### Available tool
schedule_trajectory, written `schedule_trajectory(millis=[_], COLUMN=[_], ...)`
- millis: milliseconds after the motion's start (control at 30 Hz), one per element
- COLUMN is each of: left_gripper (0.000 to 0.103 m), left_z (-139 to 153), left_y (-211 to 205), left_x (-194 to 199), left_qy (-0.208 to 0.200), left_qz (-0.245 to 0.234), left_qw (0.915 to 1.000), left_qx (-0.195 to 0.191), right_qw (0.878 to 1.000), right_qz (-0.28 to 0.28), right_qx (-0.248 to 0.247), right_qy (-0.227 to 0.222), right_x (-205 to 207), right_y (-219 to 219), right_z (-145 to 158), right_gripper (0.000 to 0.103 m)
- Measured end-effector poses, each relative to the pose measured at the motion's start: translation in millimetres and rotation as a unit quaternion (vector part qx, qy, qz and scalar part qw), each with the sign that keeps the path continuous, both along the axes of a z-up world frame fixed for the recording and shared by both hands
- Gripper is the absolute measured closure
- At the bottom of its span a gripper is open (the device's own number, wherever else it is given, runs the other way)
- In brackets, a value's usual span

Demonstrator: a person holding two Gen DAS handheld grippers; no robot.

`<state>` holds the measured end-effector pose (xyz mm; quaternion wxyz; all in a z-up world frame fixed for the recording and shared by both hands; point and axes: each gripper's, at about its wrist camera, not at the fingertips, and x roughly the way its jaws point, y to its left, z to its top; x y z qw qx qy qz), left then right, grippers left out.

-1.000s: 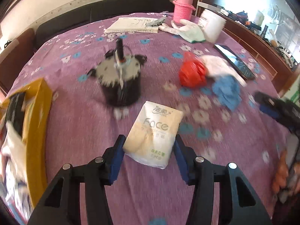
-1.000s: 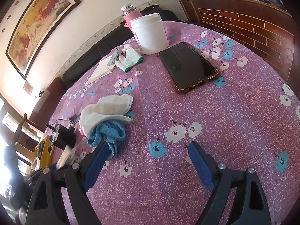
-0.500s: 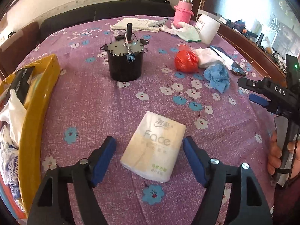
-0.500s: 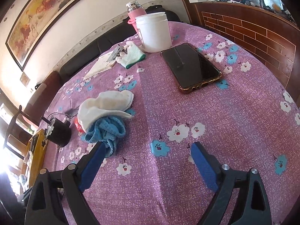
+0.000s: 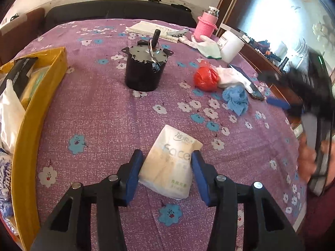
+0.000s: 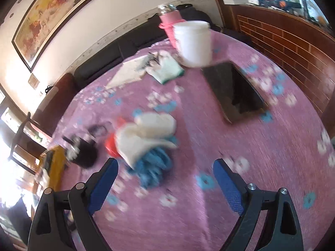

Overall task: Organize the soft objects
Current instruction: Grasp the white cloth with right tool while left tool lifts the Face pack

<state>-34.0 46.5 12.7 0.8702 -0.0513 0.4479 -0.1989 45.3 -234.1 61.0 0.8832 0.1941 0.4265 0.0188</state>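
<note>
Right now the left gripper (image 5: 166, 167) is closing on the Face tissue pack (image 5: 170, 165), which lies on the purple floral tablecloth (image 5: 100, 113) between the blue pads, both pads at its sides and seemingly touching it; this looks like the grasp step. Next, the pinch likely needs to firm up without crushing the soft pack, then lift and carry it toward the yellow box (image 5: 39, 96) at nine o'clock, which already holds other packets. A black motor (image 5: 146, 71) stands at twelve o'clock, well clear of that path. Toward two o'clock sit a red plastic bag (image 5: 206, 78), a white cloth (image 5: 232, 76) and a blue cloth (image 5: 235, 100), bunched together beside a phone (image 6: 234, 92). The right gripper (image 6: 165, 182) is spread wide and empty, hovering near the blue cloth in a motion-blurred view.
</note>
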Motion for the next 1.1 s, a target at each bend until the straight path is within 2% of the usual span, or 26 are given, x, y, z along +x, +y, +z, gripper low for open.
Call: schedule_trajectory(millis=[67,200,267,333,400,467,500,600,767,900,967,1067,1100], left_gripper=[0.055,0.055,0.055,0.054,0.053,0.048,0.048,0.047,0.047,0.045,0.045,0.059,0.067], left_z=[0,0,0,0,0,0,0,0,0,0,0,1,1], left_y=[-2,0,-1,-2,-1,-2,-3,-4,-2,3,4,2,2], left_x=[0,0,0,0,0,0,0,0,1,3,3,0,-2], left_qy=[-0.002,0.0,-0.001,-0.001,0.0,0.001,0.001,0.0,0.001,0.006,0.006,0.001,0.0], left_qz=[-0.001,-0.001,-0.003,-0.005,-0.006,-0.011,-0.013,-0.014,-0.014,-0.014,-0.013,-0.003,-0.009], left_qw=[1.0,1.0,1.0,1.0,1.0,0.9999,0.9999,0.9999,0.9999,0.9995,0.9994,0.9999,0.9998], left_qx=[0.008,0.003,0.005,0.005,0.003,0.0,0.0,0.002,-0.002,-0.027,-0.03,-0.012,-0.018], right_qw=[0.999,0.994,0.989,0.986,0.983,0.982,0.982,0.987,0.99,0.99,0.99,0.989,0.989], right_qz=[0.018,0.043,0.047,0.052,0.047,0.047,0.044,0.036,0.036,0.053,0.064,0.082,0.088], right_qx=[-0.016,-0.082,-0.111,-0.125,-0.136,-0.132,-0.133,-0.12,-0.132,-0.131,-0.126,-0.117,-0.113], right_qy=[0.028,0.065,0.081,0.095,0.113,0.126,0.127,0.099,0.038,-0.005,-0.016,-0.025,-0.027], right_x=[26,66,79,89,97,100,100,90,59,19,2,-26,-34], right_y=[12,34,41,45,45,44,43,37,39,45,50,57,61], right_z=[1,-6,-12,-18,-28,-37,-39,-28,14,45,51,55,54], right_gripper=[0.009,0.012,0.022,0.041,0.055,0.064,0.073,0.083,0.083,0.083,0.083,0.083,0.083])
